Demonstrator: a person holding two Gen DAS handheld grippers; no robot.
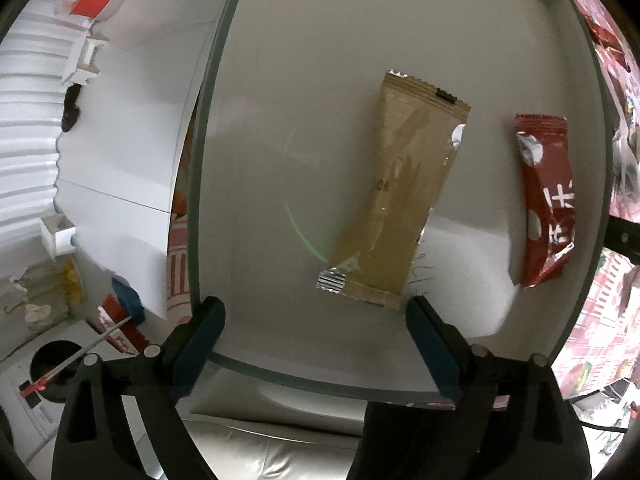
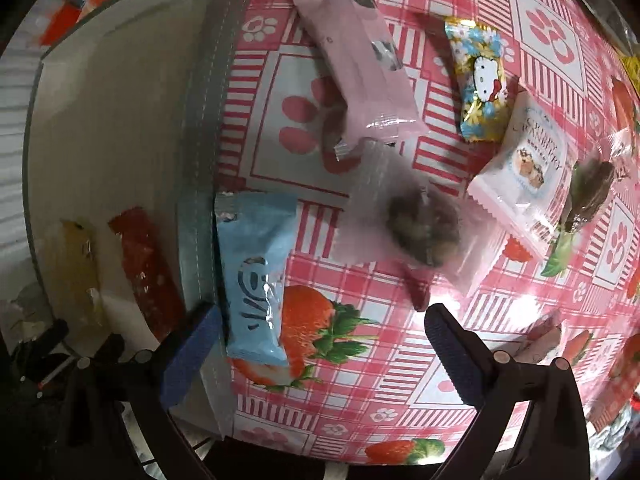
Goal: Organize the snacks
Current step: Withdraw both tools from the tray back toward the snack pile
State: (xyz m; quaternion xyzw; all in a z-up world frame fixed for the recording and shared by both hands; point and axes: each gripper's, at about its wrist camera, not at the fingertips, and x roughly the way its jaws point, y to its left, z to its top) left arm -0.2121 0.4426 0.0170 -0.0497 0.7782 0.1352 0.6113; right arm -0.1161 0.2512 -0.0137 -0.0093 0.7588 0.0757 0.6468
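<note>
Clear plastic is forming the shallow rectangular bin lying at the left of the bench, whose pink-and-white checked strawberry-print cloth is showing in the right wrist view. Inside the bin a tan foil snack bar packet is lying flat on the white floor, and a red foil snack packet with white characters is lying just right of it, apart from it. The left gripper is hanging over the bin's near rim with its fingers standing wide apart, nothing between them. Right of the bin wall a light blue snack packet is resting against it. The right gripper is pointing down at the cloth, fingers spread wide and gripping nothing. Farther right a pink wrapper, a blurred translucent pouch of dark pieces, a blue-and-gold cartoon-cat sweet and a white cranberry packet are lying scattered.
</note>
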